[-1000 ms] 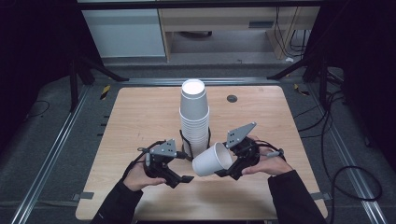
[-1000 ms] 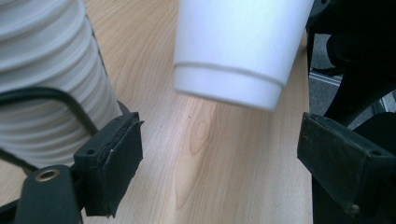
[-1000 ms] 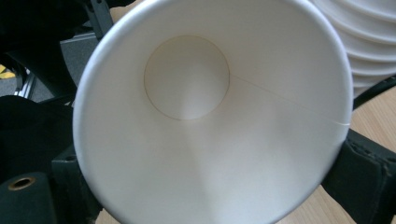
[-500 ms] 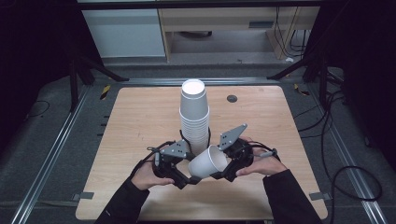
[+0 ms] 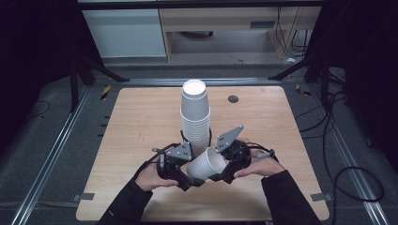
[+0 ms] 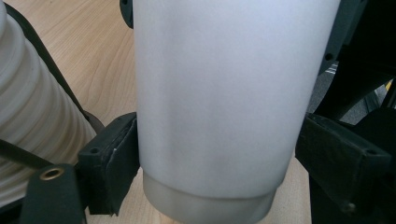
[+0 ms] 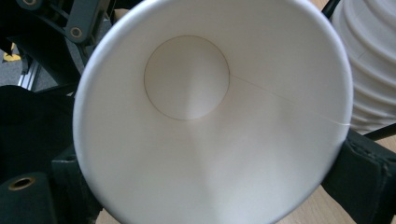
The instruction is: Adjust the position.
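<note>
Paper cup [image 5: 206, 164] sits tipped on its side between the two grippers, low over the near part of the wooden table [image 5: 136, 122], its open mouth turned up and toward the person's right, just in front of the tall stack of cups [image 5: 195, 115].

Starting at the left of the high view: the person's left forearm comes up from the bottom edge, angled inward, the hand wrapped around the left gripper [image 5: 187, 177], which points toward the middle of the table and meets the cup at its base end. In the left gripper view the cup's white wall [image 6: 219, 102] runs down between the two black jaws, base rim at the bottom; the left-hand pad is pressed against the wall, while the other pad stands a touch off it, so the jaws are parted about a cup's width and whether they truly clamp it I cannot tell. The stack's ribbed rims [image 6: 32, 116] show at the far left.

Moving right: the right forearm mirrors the left, angled inward, hand low, the right gripper [image 5: 224, 169] at the cup's rim end. The right gripper view looks straight down into the cup [image 7: 210, 116], round bottom in sight, rim lodged between both spread jaws, gripped there.
</note>
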A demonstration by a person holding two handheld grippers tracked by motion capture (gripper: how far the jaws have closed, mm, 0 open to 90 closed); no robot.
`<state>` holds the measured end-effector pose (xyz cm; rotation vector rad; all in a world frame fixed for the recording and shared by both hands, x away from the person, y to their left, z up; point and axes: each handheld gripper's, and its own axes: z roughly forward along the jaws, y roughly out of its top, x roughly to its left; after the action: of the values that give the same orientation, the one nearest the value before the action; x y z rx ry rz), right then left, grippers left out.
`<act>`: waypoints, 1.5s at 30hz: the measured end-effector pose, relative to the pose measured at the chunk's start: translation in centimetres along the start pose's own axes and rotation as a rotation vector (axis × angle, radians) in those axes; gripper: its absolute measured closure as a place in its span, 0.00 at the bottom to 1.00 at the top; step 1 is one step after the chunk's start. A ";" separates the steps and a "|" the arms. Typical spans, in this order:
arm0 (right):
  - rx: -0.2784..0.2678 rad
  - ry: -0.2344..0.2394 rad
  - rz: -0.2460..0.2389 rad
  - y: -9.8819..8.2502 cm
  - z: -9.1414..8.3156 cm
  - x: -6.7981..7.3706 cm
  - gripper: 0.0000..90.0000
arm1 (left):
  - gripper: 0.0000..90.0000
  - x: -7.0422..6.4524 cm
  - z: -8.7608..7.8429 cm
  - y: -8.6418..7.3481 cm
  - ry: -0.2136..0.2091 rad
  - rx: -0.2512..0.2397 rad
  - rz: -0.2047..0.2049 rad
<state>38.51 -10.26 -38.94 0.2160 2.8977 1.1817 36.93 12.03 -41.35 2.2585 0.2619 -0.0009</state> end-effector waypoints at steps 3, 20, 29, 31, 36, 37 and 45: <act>0.002 0.002 0.001 0.0 0.1 0.1 0.09 | 0.22 0.0 0.1 0.0 0.009 0.004 0.003; -0.014 0.014 0.001 -0.2 0.2 0.1 0.07 | 0.25 -0.2 0.0 0.0 0.003 0.007 0.013; -0.037 0.020 0.006 -0.3 0.0 0.3 0.04 | 0.25 -0.2 -0.2 -0.3 0.011 -0.004 0.009; -0.050 0.009 0.014 -0.4 -0.2 0.3 0.03 | 0.25 -0.1 -0.3 -0.5 0.010 -0.011 0.002; -0.105 -0.004 0.022 -0.6 -1.2 0.3 0.03 | 0.25 0.1 -0.8 -1.1 0.028 -0.009 -0.013; -0.120 -0.005 0.028 -0.7 -1.4 0.3 0.03 | 0.25 0.1 -0.9 -1.3 0.034 -0.011 -0.011; -0.231 -0.059 0.095 -2.0 -2.7 0.6 0.03 | 0.25 0.3 -2.2 -2.7 0.063 -0.058 -0.039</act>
<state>37.51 -13.47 -38.34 0.3817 2.6982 1.4834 36.48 15.45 -41.95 2.1978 0.3358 0.0566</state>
